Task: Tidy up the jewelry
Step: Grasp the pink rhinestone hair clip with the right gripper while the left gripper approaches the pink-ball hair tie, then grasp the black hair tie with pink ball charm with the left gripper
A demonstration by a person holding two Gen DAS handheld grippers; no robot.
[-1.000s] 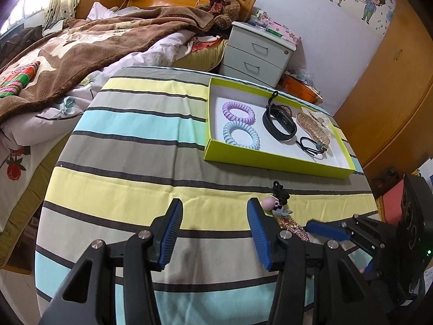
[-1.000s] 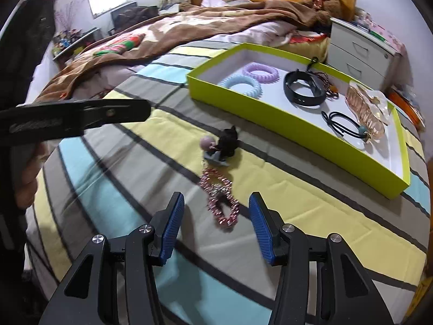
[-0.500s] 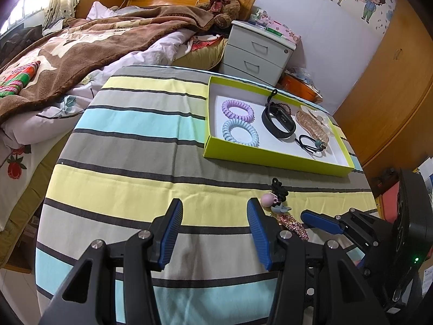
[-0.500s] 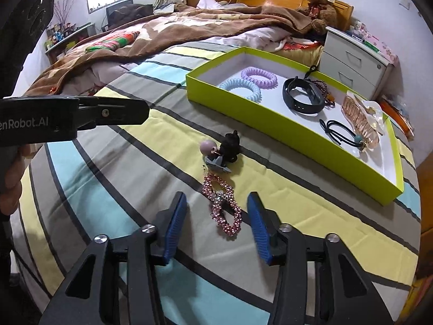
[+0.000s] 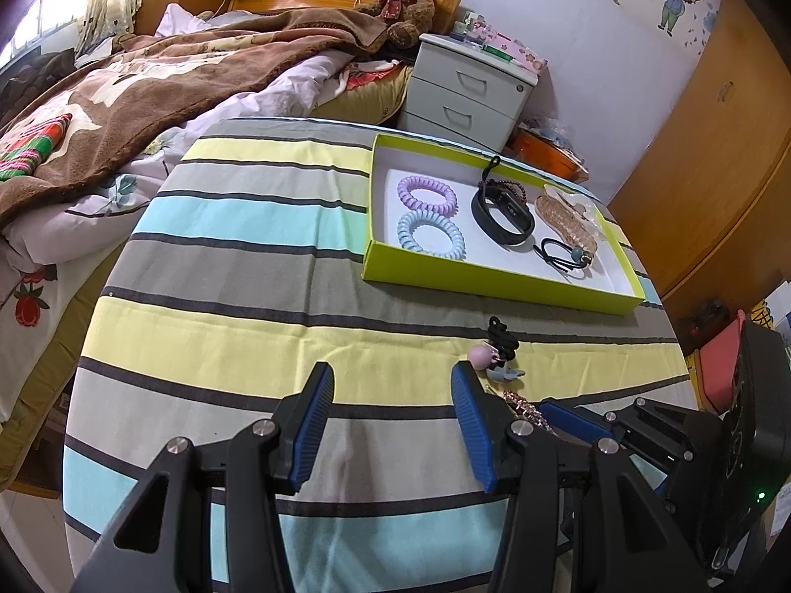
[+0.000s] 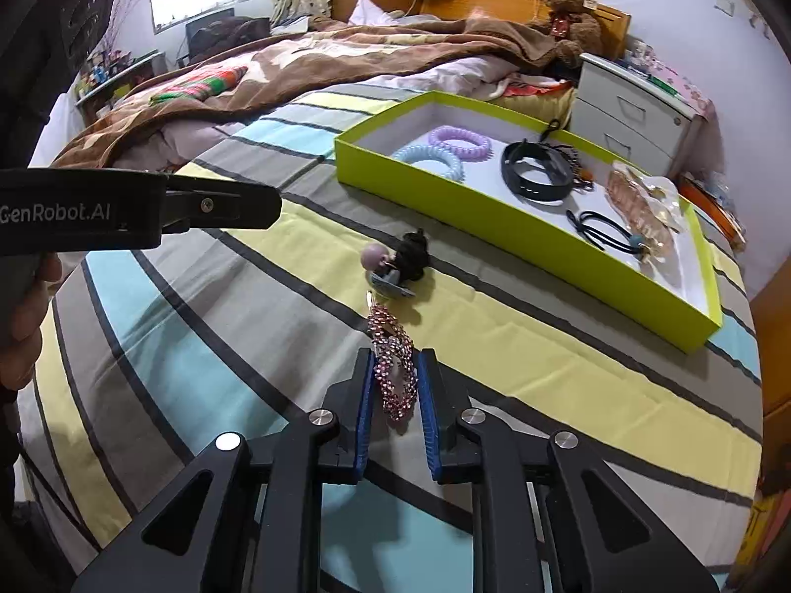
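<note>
Right gripper (image 6: 394, 388) narrowed around rhinestone hair clip (image 6: 393, 364), pads flanking it, contact unclear. Left gripper (image 5: 390, 398) wide apart, empty, above striped bench (image 5: 237, 267).

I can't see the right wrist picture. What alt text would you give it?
The right tongs have narrowed around a pink rhinestone hair clip lying on a striped cloth. Just beyond lies a small black hair tie with a pink bead, then a lime-green tray holding coil ties and bands.
</note>
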